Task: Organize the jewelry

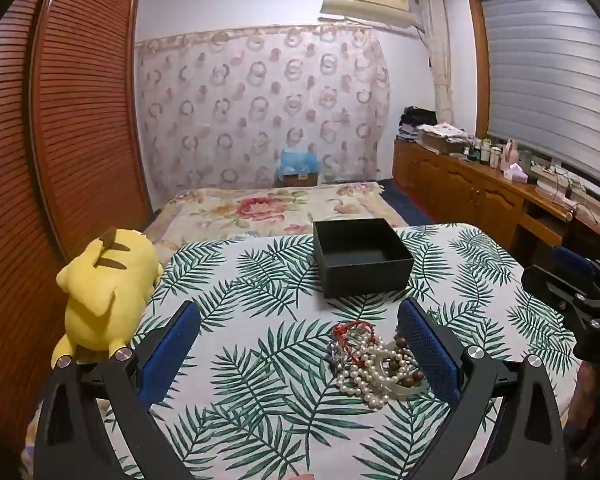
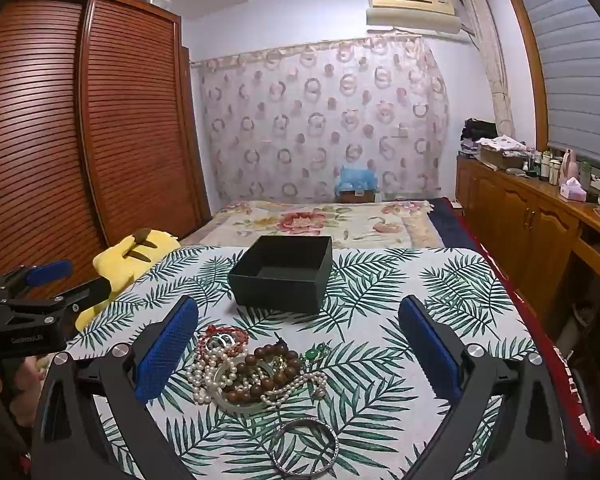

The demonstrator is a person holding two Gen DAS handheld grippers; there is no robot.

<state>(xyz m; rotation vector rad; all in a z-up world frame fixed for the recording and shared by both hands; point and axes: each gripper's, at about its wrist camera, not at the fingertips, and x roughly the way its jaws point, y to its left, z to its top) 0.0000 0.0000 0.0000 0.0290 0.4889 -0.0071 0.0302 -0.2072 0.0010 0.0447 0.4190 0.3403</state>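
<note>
- Both jaws wide open, nothing held.
- Tangled heap of pearl strands and brown wooden beads [image 2: 256,372] — between right gripper [image 2: 298,344] jaws, nearer arm.
- Left gripper [image 1: 298,344]: heap hugs right pad.
- Open black square box [image 2: 282,274] straight ahead, probably empty.

My palm-leaf tablecloth [image 2: 380,360] carries black open box [image 2: 284,276], tangled jewelry heap [image 2: 256,372], silver bangle [image 2: 305,449] nearest me.

The only lettering I can read is white print, roughly "GenRobot.AI", on the black body of the left hand-held gripper [image 2: 46,276], seen from the right wrist view. A label on the air conditioner [image 2: 414,8] is too small for me to read.
</note>
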